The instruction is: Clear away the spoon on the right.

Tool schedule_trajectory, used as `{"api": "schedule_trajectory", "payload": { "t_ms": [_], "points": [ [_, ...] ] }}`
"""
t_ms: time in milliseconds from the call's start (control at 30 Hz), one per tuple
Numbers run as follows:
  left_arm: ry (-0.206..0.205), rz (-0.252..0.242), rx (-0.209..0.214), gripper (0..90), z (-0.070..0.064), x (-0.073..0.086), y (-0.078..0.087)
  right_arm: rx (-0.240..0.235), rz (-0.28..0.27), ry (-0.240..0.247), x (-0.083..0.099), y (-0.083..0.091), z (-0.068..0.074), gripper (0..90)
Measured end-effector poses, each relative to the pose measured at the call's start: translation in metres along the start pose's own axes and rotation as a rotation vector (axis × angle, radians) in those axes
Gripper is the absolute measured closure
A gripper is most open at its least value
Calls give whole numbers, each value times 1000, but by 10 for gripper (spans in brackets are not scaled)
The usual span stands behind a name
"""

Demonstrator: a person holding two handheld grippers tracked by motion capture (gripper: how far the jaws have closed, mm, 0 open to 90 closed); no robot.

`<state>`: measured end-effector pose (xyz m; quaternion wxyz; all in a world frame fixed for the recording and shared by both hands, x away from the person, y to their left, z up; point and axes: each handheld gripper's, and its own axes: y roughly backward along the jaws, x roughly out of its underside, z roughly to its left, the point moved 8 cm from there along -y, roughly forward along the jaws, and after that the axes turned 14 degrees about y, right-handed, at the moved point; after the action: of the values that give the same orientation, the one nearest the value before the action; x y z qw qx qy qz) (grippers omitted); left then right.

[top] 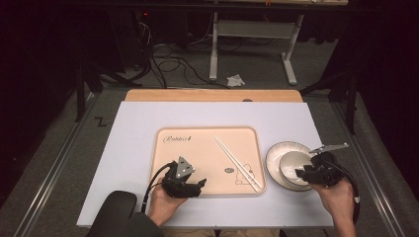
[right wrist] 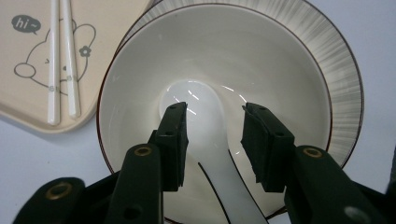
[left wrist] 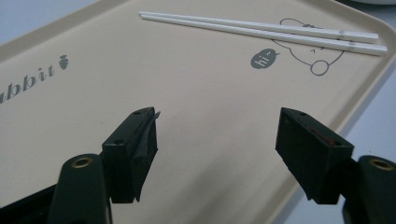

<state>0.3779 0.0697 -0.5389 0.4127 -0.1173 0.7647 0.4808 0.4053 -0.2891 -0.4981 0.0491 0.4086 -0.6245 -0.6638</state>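
Spoon: white ceramic spoon (right wrist: 205,140) lying inside the bowl (right wrist: 280,60), scoop at the bottom, handle running up toward the near rim.
Right gripper: right gripper (right wrist: 215,140) is down inside the bowl, jaws parted either side of the spoon's neck, a gap showing on both sides, nothing clamped; from above it sits at the bowl's near right edge (top: 316,173).
Left gripper: left gripper (left wrist: 217,149) hovers low over the near part of the tray, jaws spread wide, holding nothing.
Surface: pale white board (top: 133,128) laid over a wooden tabletop (top: 207,95), which peeks out along the far edge.
Room: dark all around, grey floor beyond with tangled cables (top: 168,64), a white table frame (top: 252,34) and a crumpled bit of paper (top: 235,80).
Tray: beige tray (top: 192,148) in the middle of the board, printed with lettering, a rabbit drawing and a "hi" bubble.
In the tray: white chopsticks (top: 237,163), the pair lying side by side, slanting toward the near right corner across the drawing.
Plate: striped-rim plate (top: 276,148) just right of the tray, the bowl sitting on it.
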Motion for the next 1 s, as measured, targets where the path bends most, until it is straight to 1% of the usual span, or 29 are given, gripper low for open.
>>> {"api": "schedule_trajectory", "payload": {
  "t_ms": [133, 167, 333, 500, 533, 667, 733, 833, 967, 1000],
  "points": [
    [2, -1, -1, 297, 1, 0, 0, -21, 28, 0, 4, -2, -1, 612],
    [3, -2, -2, 297, 1, 0, 0, -18, 29, 0, 5, -2, -2, 612],
    [-1, -3, -3, 298, 1, 0, 0, -35, 34, -4, 7, 3, -2, 609],
    [0, -3, -5, 298, 1, 0, 0, -59, 55, -2, 10, 2, 0, 613],
    [-1, -4, -5, 298, 1, 0, 0, -57, 60, 3, 10, 1, -1, 618],
    [0, -7, -6, 299, 1, -1, 1, -58, 75, 0, 12, -3, -1, 655],
    [-1, -8, -7, 299, 1, -1, 1, -66, 72, 13, 12, -4, 0, 678],
    [-2, -9, -9, 299, 1, -1, 1, -65, 75, 14, 12, -4, 0, 714],
    [0, -11, -11, 299, 1, -1, 1, -66, 72, 12, 12, -4, -1, 732],
    [-2, -11, -13, 299, 2, -1, 2, -64, 72, 9, 12, -4, -1, 786]
  ]
}}
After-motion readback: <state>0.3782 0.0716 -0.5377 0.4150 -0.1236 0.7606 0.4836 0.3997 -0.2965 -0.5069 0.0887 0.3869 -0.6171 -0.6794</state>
